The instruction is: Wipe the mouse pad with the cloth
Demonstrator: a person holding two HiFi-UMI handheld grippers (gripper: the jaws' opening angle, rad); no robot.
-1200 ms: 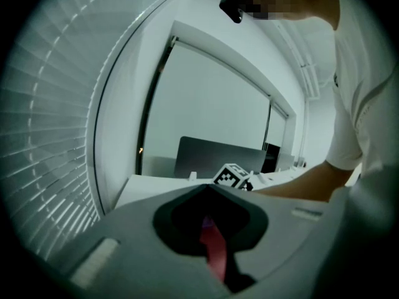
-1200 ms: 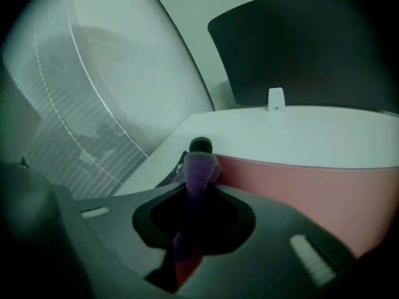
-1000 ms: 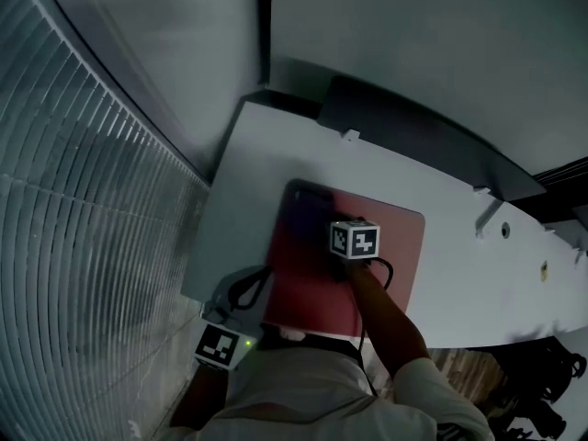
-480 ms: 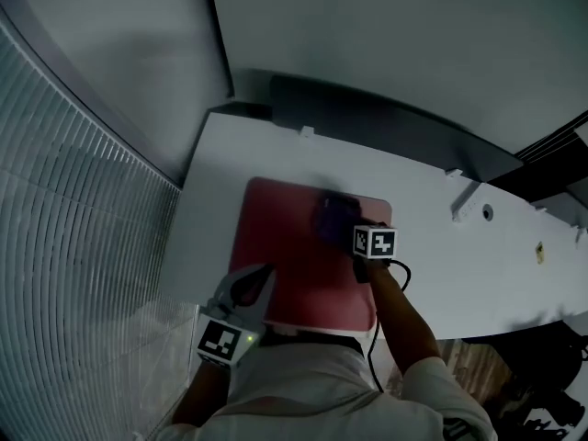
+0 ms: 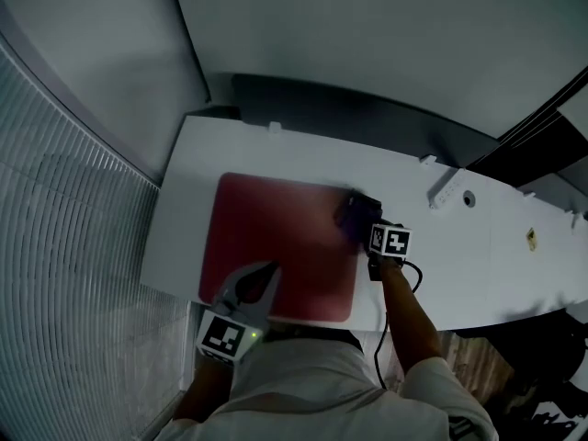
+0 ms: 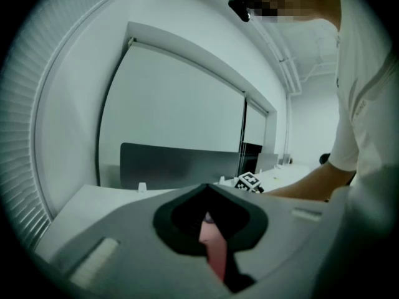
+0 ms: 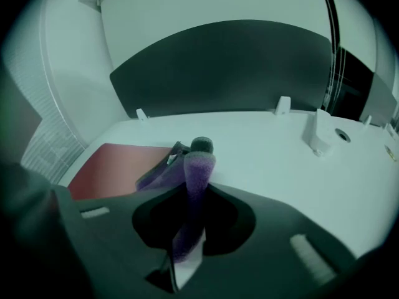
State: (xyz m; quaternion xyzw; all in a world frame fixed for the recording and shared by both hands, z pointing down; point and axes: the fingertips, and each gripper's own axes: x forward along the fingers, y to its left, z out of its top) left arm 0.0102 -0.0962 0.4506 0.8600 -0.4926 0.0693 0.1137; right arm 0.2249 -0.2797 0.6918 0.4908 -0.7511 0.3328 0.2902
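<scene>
**A:** Where is the cloth at this moment?

**B:** The purple cloth (image 5: 354, 215) is held by the right gripper (image 5: 375, 235). Its jaws are closed on the cloth. In the right gripper view one fold stands up between them, and the rest hangs forward and down to the surface.

**A:** Is it lying on the mouse pad?

**B:** It is at the right edge of the red mouse pad (image 5: 276, 237), near the far corner. A part of it seems to lie on the white desk (image 5: 459, 265) just beside the pad, but the picture is dark there, so I am not sure.

**A:** And the left gripper?

**B:** The left gripper (image 5: 257, 278) is at the near edge of the pad, with its tips over the red surface. Its jaws are together, with only a thin slit between them. Through this slit a red strip shows, and it has the colour of the pad.

**A:** What is around the desk?

**B:** A dark panel (image 5: 367, 118) stands along the far edge of the desk, and there are blinds (image 5: 64, 274) at the left. The pad lies flat near the left end of the desk.
</scene>
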